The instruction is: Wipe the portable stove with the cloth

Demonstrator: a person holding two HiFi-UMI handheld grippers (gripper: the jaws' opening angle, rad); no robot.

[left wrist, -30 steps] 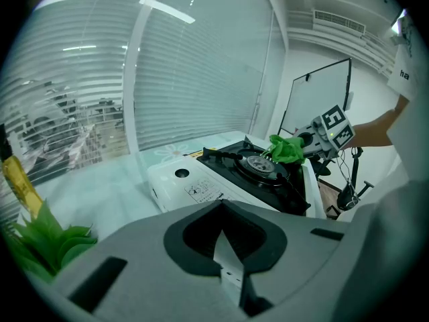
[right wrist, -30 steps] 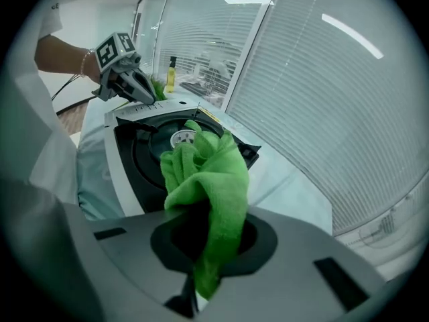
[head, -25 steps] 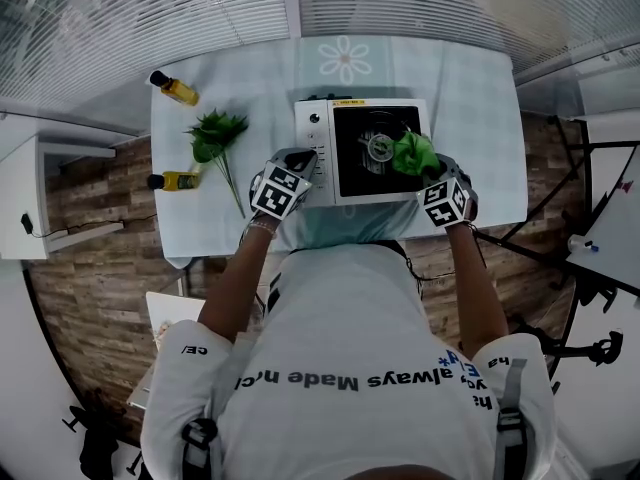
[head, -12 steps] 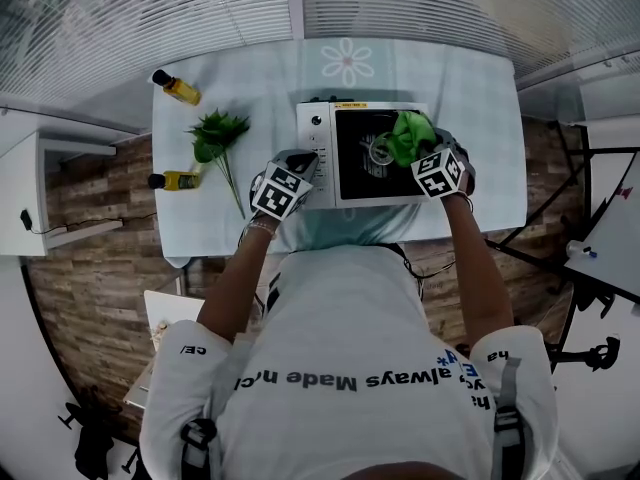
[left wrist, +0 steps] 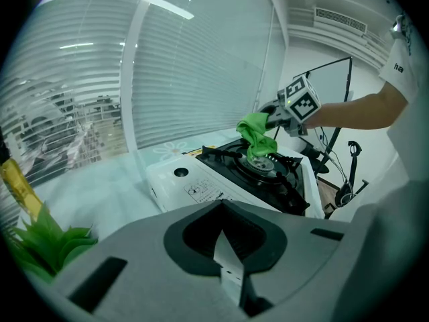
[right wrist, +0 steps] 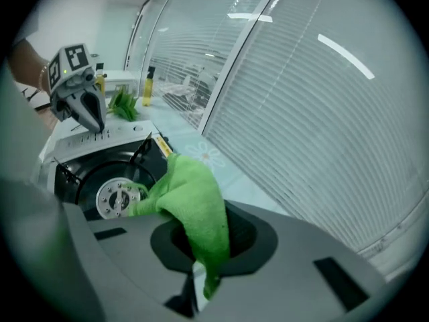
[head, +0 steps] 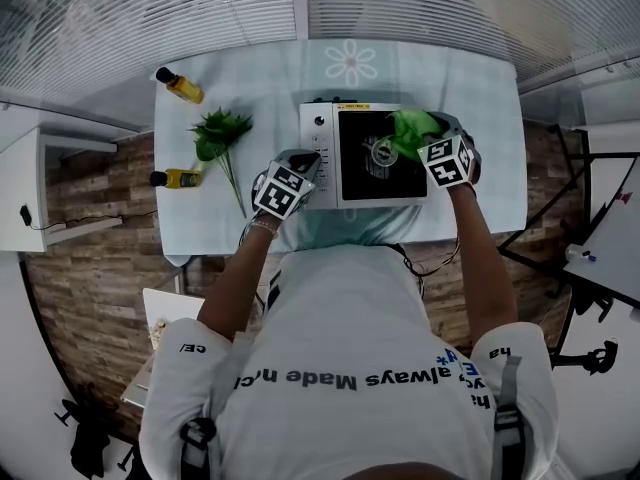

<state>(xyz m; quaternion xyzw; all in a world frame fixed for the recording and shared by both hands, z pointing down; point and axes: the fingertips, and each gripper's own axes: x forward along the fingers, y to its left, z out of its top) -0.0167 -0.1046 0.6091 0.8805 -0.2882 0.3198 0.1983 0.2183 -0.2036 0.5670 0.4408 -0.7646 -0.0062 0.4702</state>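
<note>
Since a second ago the right gripper (head: pixel 432 138) has carried the cloth (head: pixel 410 128) toward the far right of the portable stove (head: pixel 320 183), just beside the burner (head: pixel 381 151). Its jaws clench the cloth. The left gripper (head: pixel 303 161), jaws together and empty, is at the stove's near-left panel. Wiping seems under way. I think the next stroke must press the cloth flatter.
</note>
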